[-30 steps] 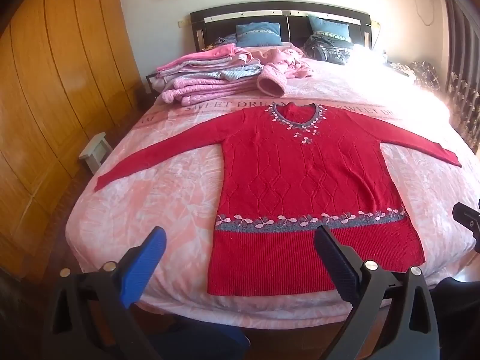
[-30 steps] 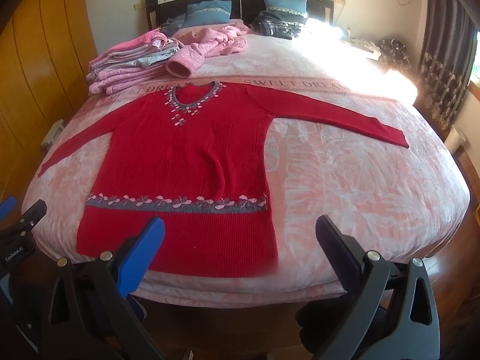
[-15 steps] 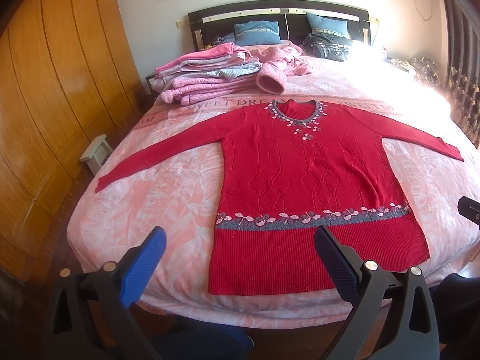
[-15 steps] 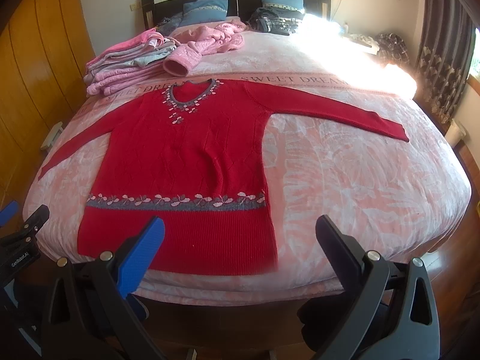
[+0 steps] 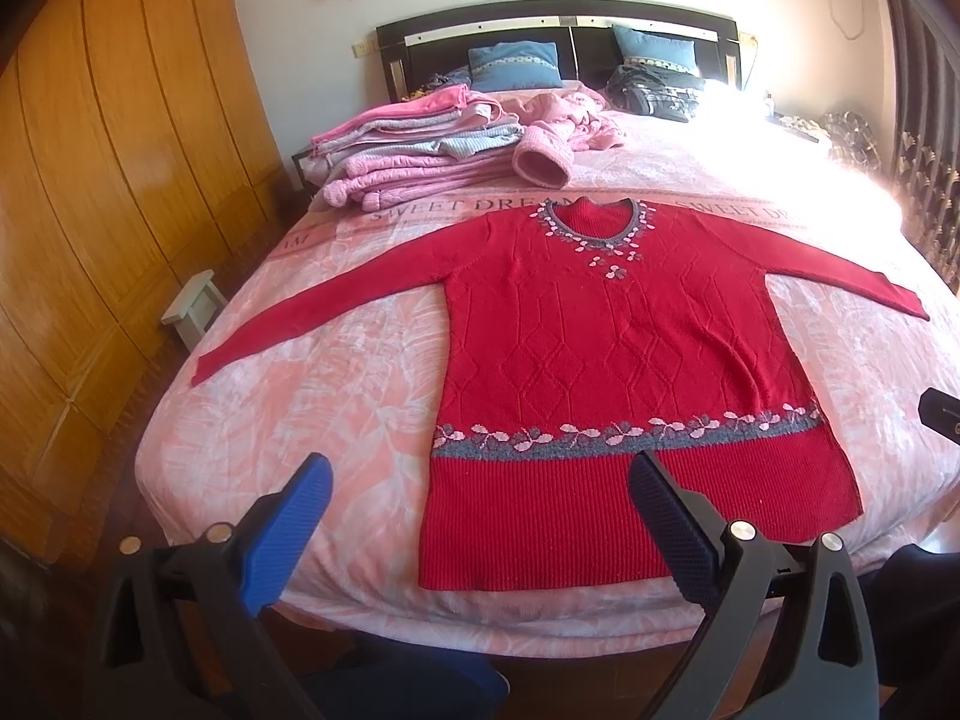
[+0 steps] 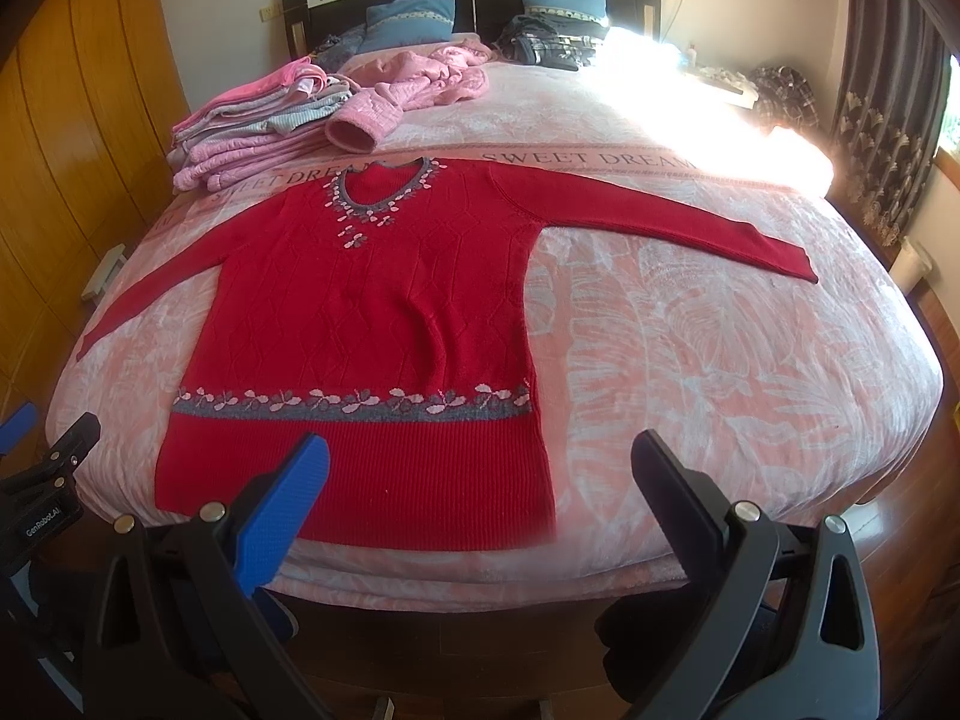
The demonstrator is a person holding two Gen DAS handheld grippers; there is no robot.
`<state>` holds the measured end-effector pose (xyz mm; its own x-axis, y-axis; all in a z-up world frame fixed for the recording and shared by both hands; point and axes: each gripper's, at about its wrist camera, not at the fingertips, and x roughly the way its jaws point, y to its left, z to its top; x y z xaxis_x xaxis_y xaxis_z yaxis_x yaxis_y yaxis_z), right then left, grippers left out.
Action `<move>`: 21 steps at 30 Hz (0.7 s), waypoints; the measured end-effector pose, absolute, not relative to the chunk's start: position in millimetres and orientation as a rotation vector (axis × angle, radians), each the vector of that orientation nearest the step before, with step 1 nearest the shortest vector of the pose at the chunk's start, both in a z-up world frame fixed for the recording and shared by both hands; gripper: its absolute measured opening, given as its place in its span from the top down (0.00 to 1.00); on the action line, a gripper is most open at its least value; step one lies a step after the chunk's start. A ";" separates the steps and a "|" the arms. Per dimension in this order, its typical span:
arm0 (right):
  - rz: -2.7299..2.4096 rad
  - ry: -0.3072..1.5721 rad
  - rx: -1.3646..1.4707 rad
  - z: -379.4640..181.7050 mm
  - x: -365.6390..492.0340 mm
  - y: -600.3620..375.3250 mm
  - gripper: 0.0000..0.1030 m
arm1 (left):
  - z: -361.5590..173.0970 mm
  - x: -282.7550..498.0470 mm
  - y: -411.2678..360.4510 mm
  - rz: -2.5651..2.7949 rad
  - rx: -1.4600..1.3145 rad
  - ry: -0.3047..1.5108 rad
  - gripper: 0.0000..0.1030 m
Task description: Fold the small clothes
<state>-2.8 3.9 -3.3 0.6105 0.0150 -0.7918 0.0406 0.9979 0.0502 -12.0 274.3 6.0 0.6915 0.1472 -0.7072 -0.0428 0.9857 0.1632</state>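
On the bed (image 5: pixel 336 396), red sweater (image 5: pixel 606 360) lies flat, face up, sleeves spread out, hem toward the foot edge. Left gripper (image 5: pixel 480 516) spread wide, holding nothing, hanging off the foot edge near the hem, no contact. Right gripper (image 6: pixel 480 492) same: wide apart, empty, clear of fabric. Folded pink pile (image 5: pixel 414 150) sits near the headboard (image 5: pixel 558 30)
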 end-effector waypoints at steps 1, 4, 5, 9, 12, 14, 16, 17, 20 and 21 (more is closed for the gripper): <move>-0.015 0.914 0.066 -3.3 -2.8 3.8 0.03 | 6.0 -12.0 274.2 0.107 0.139 0.802 0.04; -0.016 0.915 0.066 -3.2 -2.6 4.1 0.03 | 6.0 -11.9 274.3 0.106 0.138 0.802 0.04; -0.016 0.914 0.067 -3.2 -2.7 4.0 0.03 | 6.0 -11.4 274.2 0.107 0.137 0.803 0.04; -0.015 0.914 0.070 -3.1 -2.7 4.2 0.03 | 5.8 -11.7 274.7 0.108 0.137 0.802 0.04; -0.015 0.915 0.072 -3.1 -2.6 4.3 0.03 | 5.8 -11.6 275.1 0.108 0.138 0.803 0.04; -0.014 0.916 0.075 -3.1 -2.6 4.0 0.03 | 5.7 -11.9 275.0 0.108 0.136 0.803 0.04; -0.013 0.917 0.079 -2.9 -2.8 4.5 0.03 | 5.6 -12.2 275.5 0.110 0.135 0.803 0.04; -0.014 0.916 0.078 -2.8 -2.9 4.0 0.03 | 5.7 -12.2 275.5 0.109 0.134 0.803 0.04; -0.013 0.917 0.078 -2.6 -2.7 4.0 0.03 | 5.8 -12.1 275.5 0.110 0.135 0.802 0.04; -0.012 0.917 0.080 -2.7 -2.7 4.2 0.03 | 5.9 -12.1 275.5 0.110 0.135 0.801 0.04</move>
